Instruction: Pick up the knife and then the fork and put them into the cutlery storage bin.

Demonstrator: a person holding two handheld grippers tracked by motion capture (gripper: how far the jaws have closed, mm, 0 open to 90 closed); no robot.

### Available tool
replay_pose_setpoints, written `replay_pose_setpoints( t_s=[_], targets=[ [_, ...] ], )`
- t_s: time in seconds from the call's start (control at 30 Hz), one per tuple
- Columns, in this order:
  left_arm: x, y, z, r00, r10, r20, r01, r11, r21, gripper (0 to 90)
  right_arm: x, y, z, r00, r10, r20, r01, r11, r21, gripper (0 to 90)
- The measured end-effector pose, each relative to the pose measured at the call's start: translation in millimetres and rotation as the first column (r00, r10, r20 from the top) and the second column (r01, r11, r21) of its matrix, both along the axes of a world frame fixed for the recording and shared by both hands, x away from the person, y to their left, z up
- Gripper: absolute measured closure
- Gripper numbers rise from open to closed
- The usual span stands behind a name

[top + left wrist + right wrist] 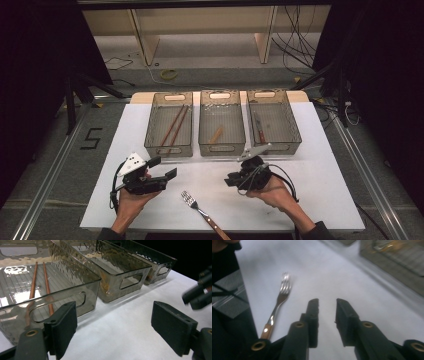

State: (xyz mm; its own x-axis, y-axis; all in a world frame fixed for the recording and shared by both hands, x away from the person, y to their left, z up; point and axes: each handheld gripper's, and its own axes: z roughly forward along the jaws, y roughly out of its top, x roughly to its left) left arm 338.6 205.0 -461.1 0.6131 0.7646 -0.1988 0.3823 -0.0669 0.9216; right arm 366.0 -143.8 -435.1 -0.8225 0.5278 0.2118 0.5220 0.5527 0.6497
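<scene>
A fork [202,212] with a wooden handle lies on the white table sheet near the front edge, tines pointing away. In the right gripper view the fork [279,298] lies left of the jaws. My right gripper [230,179] points left toward it, a little right of and beyond the tines; its jaws [327,301] stand narrowly apart with nothing between them. My left gripper [164,167] rests at the front left, jaws wide open [113,312] and empty, facing the bins. The right gripper [197,295] appears blurred at the right edge of the left gripper view.
Three smoky clear bins stand in a row at the back. The left bin [169,149] holds two chopsticks [175,125], the middle bin [222,147] a small wooden piece [216,135], the right bin [295,135] a knife [259,129]. The table's front edge runs just behind the fork.
</scene>
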Motion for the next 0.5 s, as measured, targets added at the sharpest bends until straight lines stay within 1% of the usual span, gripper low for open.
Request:
replay_pose_setpoints(
  t_s=[0.1, 0.23, 0.3, 0.33, 0.37, 0.43, 0.5],
  targets=[
    [-0.1, 0.2, 0.3, 1.0, 0.0, 0.002, 0.0, 1.0, -0.001, 20.4, -11.1, 12.5, -6.6, 0.9984, 0.055, -0.011, -0.055, 0.998, -0.011, 81.4],
    [-0.1, 0.1, 0.1, 1.0, 0.0, 0.001, 0.0, 1.0, 0.0, 20.4, -25.2, 27.8, -11.0, 0.9927, 0.12, -0.019, -0.12, 0.993, -0.014, 87.8],
    [0.1, 0.2, 0.0, 1.0, -0.001, 0.001, 0.001, 1.0, 0.001, 20.4, -31.4, 34.7, -13.5, 0.9881, 0.152, -0.027, -0.152, 0.988, -0.015, 89.4],
    [0.1, 0.2, -0.2, 1.0, -0.001, 0.0, 0.001, 1.0, 0.001, 20.4, -33.7, 37.5, -15.2, 0.9848, 0.167, -0.048, -0.167, 0.986, 0.001, 89.9],
    [0.2, 0.3, -0.4, 1.0, 0.0, -0.001, 0.0, 1.0, 0.003, 20.4, -36.2, 40.4, -16.8, 0.9821, 0.178, -0.061, -0.178, 0.984, 0.005, 90.0],
    [0.3, 0.2, -0.6, 1.0, 0.0, -0.002, 0.0, 1.0, 0.003, 20.4, -40.1, 45.9, -20.7, 0.9774, 0.202, -0.062, -0.203, 0.979, -0.019, 90.0],
    [0.4, 0.2, -0.6, 1.0, 0.0, -0.002, 0.0, 1.0, 0.003, 20.4, -42.3, 49.5, -24.7, 0.9732, 0.218, -0.073, -0.22, 0.975, -0.018, 90.0]
  ],
)
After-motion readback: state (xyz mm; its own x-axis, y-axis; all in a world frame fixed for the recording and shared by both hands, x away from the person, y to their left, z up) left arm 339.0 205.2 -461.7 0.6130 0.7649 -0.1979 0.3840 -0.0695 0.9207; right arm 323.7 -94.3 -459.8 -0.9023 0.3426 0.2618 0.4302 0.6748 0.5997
